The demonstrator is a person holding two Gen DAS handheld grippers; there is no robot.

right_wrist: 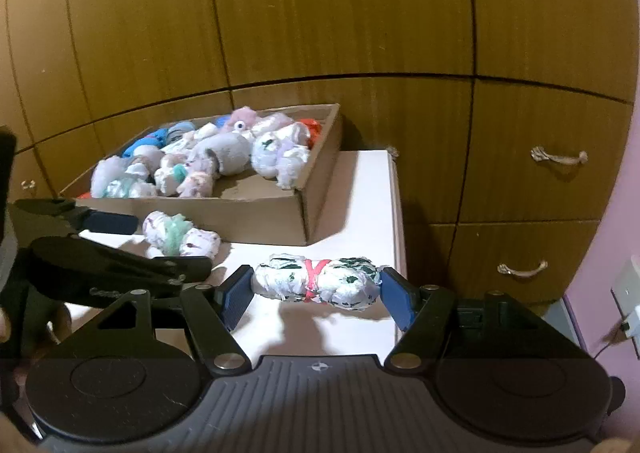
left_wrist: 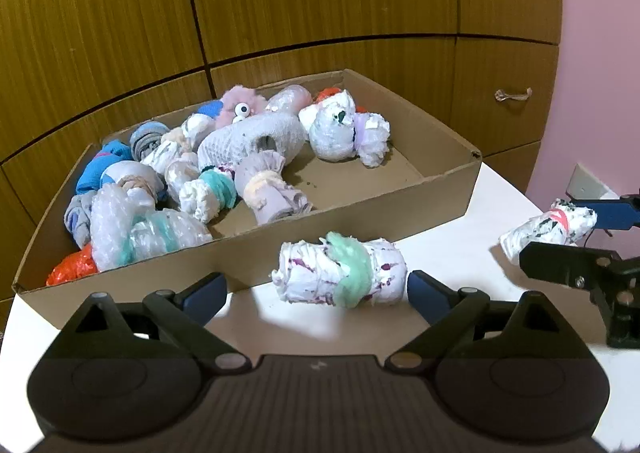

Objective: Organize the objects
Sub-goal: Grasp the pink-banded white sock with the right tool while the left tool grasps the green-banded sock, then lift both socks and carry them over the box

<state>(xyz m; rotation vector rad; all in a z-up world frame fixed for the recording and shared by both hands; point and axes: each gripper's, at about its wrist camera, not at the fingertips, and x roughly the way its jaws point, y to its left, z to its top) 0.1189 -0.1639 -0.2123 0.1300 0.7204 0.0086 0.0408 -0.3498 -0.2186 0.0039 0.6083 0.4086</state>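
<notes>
A white cloth roll with a green band point(left_wrist: 344, 273) lies on the white table point(left_wrist: 460, 253) just in front of the cardboard box point(left_wrist: 360, 221). My left gripper point(left_wrist: 316, 285) stands open around it; the right fingertip is close to one end and the left one is well clear. In the right wrist view the same roll point(right_wrist: 180, 233) sits between the left gripper's fingers point(right_wrist: 112, 223). A white roll with a red band point(right_wrist: 316, 283) lies crosswise near the table's right edge, with my right gripper point(right_wrist: 316, 285) shut on its two ends. The box point(right_wrist: 260, 221) holds several wrapped bundles.
The box takes up the back left of the table point(right_wrist: 360, 193), against a wooden cabinet with drawer handles point(right_wrist: 560, 157). The table edge runs close to the right of the red-banded roll. A wall socket point(right_wrist: 628, 285) sits on the pink wall.
</notes>
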